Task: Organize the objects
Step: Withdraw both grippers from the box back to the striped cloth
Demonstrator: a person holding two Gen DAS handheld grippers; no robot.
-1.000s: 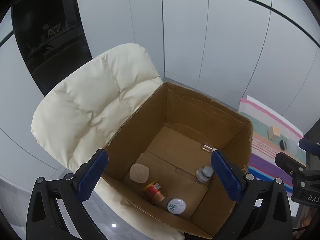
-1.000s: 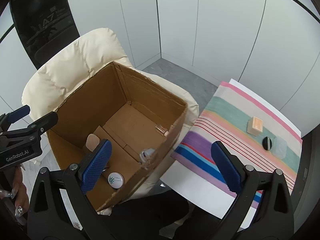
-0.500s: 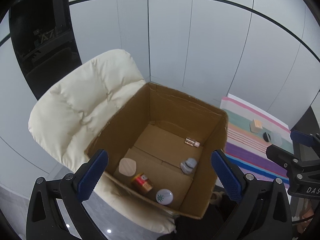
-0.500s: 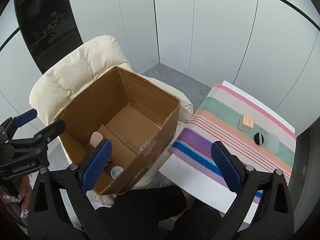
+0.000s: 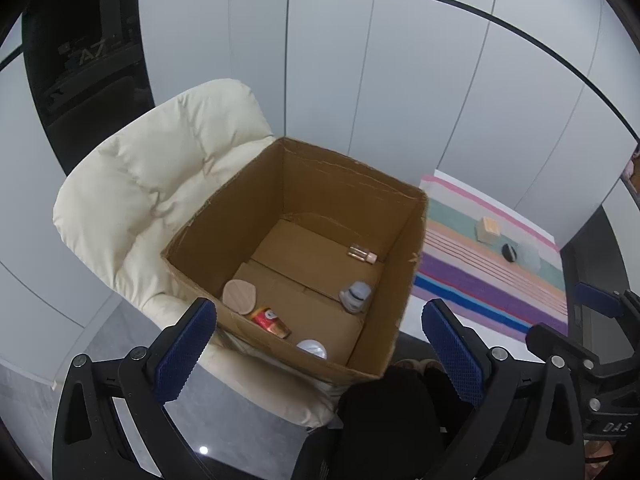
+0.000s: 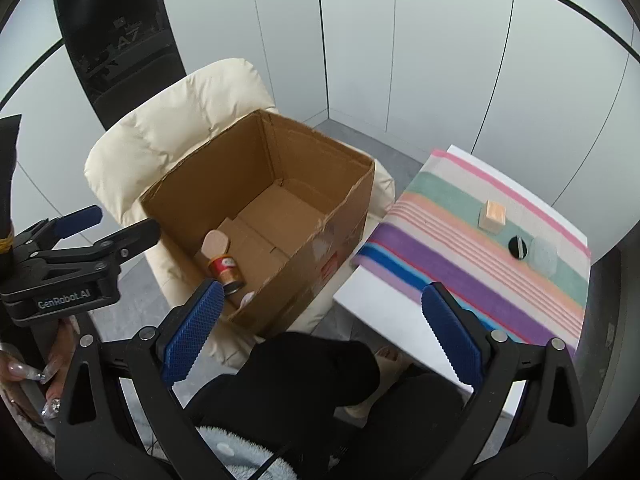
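Left wrist: open brown cardboard box (image 5: 328, 200), items inside

We see a soft cream chair (image 5: 160, 184) with a puffy back. Behind it stand pale wall panels (image 5: 420, 80) with thin lines between them. A tall black panel (image 5: 84, 64) stands at the left, and it has "A7" on it. The floor (image 6: 360, 140) is grey. Someone's legs in black trousers (image 6: 288, 376) show at the bottom.

Both grippers, left gripper (image 5: 320, 344) and right gripper (image 6: 320, 328), pulled back, higher up. Box (image 5: 360, 184) now farther away, looks smaller.
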